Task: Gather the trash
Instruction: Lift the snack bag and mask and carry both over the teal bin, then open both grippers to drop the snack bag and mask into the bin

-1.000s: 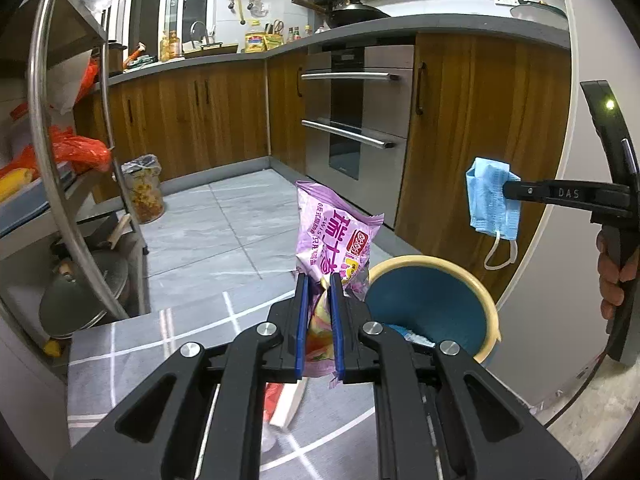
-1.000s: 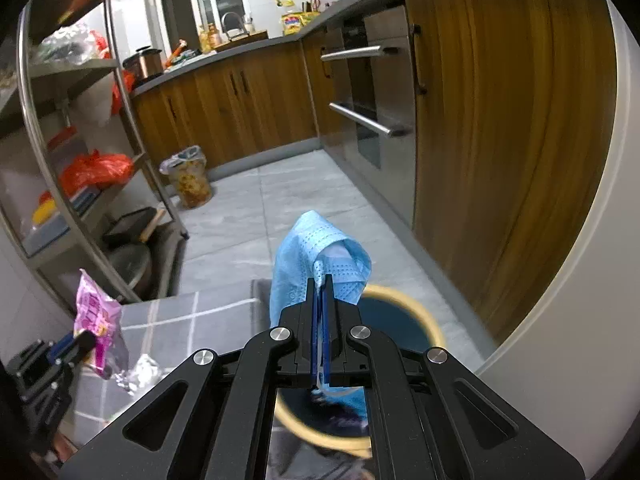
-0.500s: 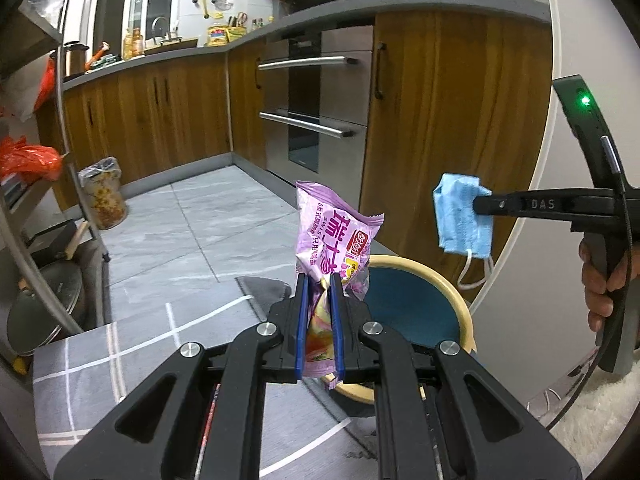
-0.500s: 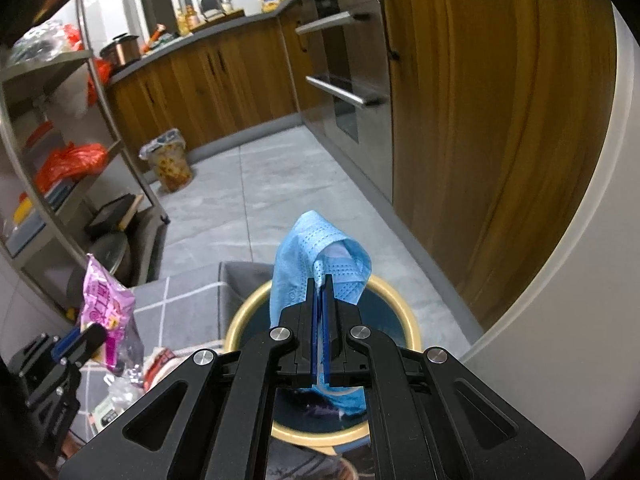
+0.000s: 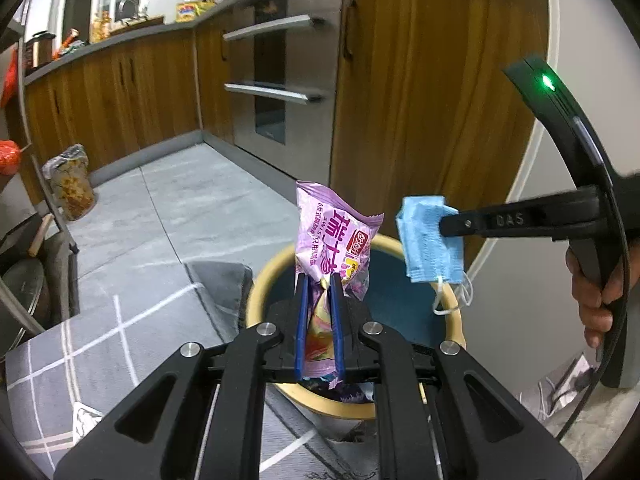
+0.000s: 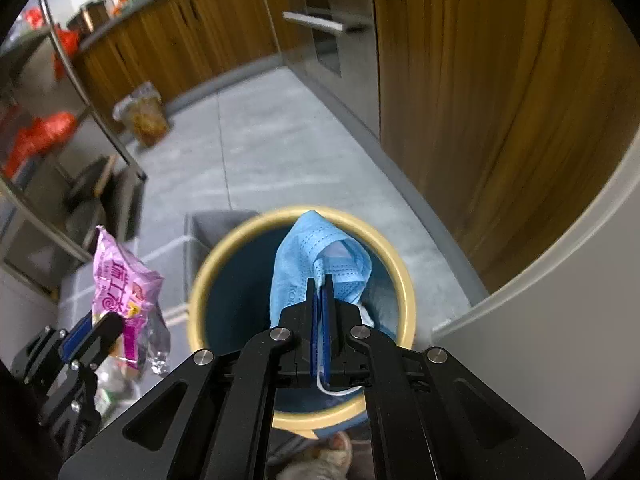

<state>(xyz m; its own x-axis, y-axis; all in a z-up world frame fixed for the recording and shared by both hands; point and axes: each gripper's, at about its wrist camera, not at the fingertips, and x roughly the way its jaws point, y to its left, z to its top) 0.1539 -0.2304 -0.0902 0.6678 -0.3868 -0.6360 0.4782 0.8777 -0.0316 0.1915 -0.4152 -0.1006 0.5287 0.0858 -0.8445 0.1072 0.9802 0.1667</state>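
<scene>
Left wrist view: the left gripper [image 5: 319, 280] is clamped on a pink snack wrapper [image 5: 334, 236], held upright between the blue pads, over the near-left part of the bin [image 5: 256, 292]. The bin is round, with a yellow rim and blue inside, and stands on the floor at the corner of a grey checked rug [image 5: 120, 320]. Some trash is seen at its bottom, details unclear. The right gripper [image 5: 444, 226] enters from the right, held by a hand [image 5: 600, 296], and is closed on a blue face mask [image 5: 430, 240]; the mask's white ear loops hang above the bin's right rim.

Right wrist view: the right gripper [image 6: 320, 280] is closed tight on the mask [image 6: 316, 264], which is seen directly over the bin opening [image 6: 404, 280]. The left gripper [image 6: 94, 326] with the wrapper [image 6: 120, 280] is seen at lower left, just beside the bin's left rim. Wooden cabinets [image 6: 460, 80] and an oven front [image 5: 276, 80] stand behind the bin.
</scene>
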